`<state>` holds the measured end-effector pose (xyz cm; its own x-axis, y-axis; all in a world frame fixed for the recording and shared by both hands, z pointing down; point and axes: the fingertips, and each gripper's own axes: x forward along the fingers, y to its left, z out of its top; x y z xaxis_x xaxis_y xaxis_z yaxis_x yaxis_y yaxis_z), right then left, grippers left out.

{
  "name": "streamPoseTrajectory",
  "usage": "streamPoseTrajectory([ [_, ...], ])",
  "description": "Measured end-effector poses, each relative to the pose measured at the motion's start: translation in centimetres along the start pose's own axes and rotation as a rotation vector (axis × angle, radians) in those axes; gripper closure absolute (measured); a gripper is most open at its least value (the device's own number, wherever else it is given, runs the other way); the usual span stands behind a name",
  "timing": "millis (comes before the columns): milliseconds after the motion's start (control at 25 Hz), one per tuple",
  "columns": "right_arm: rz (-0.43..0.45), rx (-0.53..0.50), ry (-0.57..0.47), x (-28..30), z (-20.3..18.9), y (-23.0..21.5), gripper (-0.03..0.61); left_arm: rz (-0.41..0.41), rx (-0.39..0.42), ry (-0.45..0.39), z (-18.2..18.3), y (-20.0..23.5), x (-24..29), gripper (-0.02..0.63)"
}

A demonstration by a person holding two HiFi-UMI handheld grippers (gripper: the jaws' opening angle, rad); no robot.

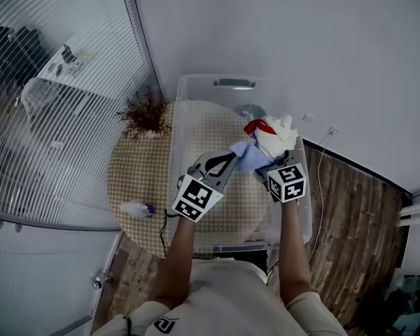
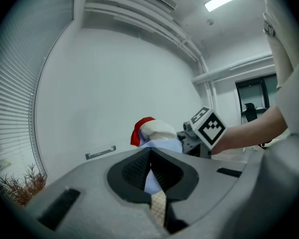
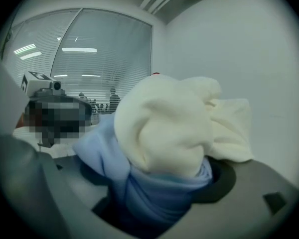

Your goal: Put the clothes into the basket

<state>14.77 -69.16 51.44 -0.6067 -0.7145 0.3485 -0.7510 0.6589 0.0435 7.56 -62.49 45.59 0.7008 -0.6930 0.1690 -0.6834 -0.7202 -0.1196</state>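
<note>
My right gripper [image 1: 271,162] is clamped wide around the bunched clothes [image 1: 271,137], and my left gripper [image 1: 231,158] pinches their blue edge. The basket [image 1: 196,81] sits open right beneath both.

The clothes [image 1: 268,140] are cream, pale blue and red (the table [image 1: 136,175] is tan-checked, the basket [image 1: 194,88] clear).

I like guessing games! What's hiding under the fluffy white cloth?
A light blue cloth sits under the white cloth, bunched up in the right claw. The cloth covers the inside of the claw, so that part can't be seen.
</note>
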Motion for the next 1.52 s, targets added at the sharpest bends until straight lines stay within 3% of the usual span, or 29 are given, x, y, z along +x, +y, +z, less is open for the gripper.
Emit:
streamPoseTrajectory([
  [160,0.021,-0.060,0.124,3.3,-0.7,-0.2,0.156,-0.007,0.005,-0.012,0.6,-0.2,-0.3,0.603],
  [320,0.122,-0.112,0.194,6.6,-1.6,0.3,0.156,0.011,0.024,-0.024,1.5,0.2,-0.7,0.603],
  [560,0.273,-0.258,0.473,9.7,-7.7,1.7,0.156,0.069,0.036,0.001,1.0,1.8,-1.8,0.603],
  [680,0.345,-0.297,0.550,10.5,-10.1,3.4,0.156,0.095,0.036,-0.007,1.6,2.6,-2.5,0.603],
  [920,0.409,-0.338,0.567,11.5,-10.1,5.9,0.134,0.111,0.035,-0.024,2.4,3.7,-3.0,0.603],
  [1080,0.390,-0.359,0.551,11.7,-9.2,5.8,0.075,0.123,0.039,-0.048,2.8,4.1,-3.6,0.603],
  [1200,0.381,-0.347,0.519,11.1,-8.7,5.8,0.074,0.132,0.028,-0.091,3.5,4.1,-4.0,0.603],
  [1520,0.363,-0.333,0.425,10.2,-6.9,5.5,0.075,0.110,0.046,-0.114,4.6,3.8,-3.6,0.603],
])
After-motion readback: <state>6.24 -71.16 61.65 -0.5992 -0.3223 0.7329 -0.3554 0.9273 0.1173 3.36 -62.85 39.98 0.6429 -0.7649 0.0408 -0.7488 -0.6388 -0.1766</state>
